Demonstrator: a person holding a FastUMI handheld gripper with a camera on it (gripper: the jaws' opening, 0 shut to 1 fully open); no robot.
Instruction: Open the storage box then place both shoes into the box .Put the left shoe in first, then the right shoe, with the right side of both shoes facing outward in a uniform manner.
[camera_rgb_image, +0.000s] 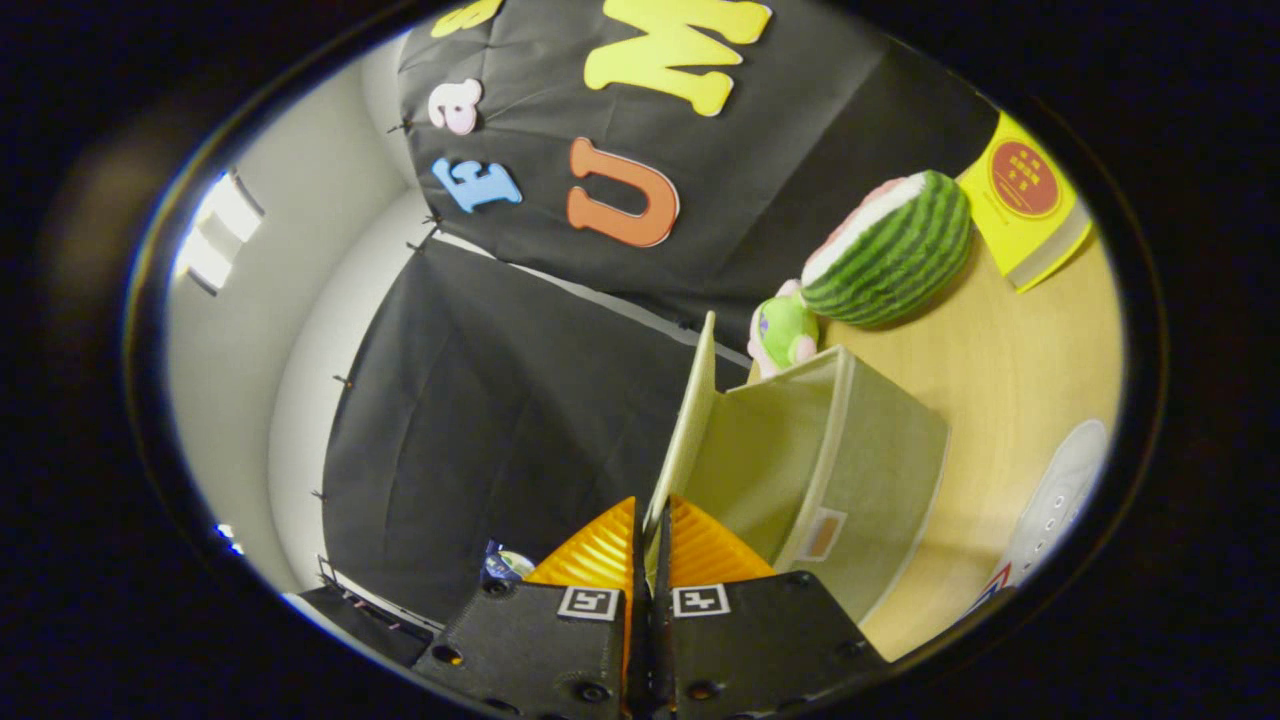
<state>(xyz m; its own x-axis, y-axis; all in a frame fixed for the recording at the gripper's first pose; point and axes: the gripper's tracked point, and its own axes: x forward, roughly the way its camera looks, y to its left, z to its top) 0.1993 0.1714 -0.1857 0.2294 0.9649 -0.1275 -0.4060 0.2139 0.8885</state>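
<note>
We found a single view, carried on the gripper (652, 535) and looking forward along its two fingers, which were closed on the raised lid (685, 420) of the storage box (850, 470). The camera sat very close to that lid and was rolled steeply, so the wooden table (1010, 370) ran up one side. Beyond the box we saw a watermelon plush (895, 250), a yellow book (1030, 205) and a white shoe (1060, 495).
</note>
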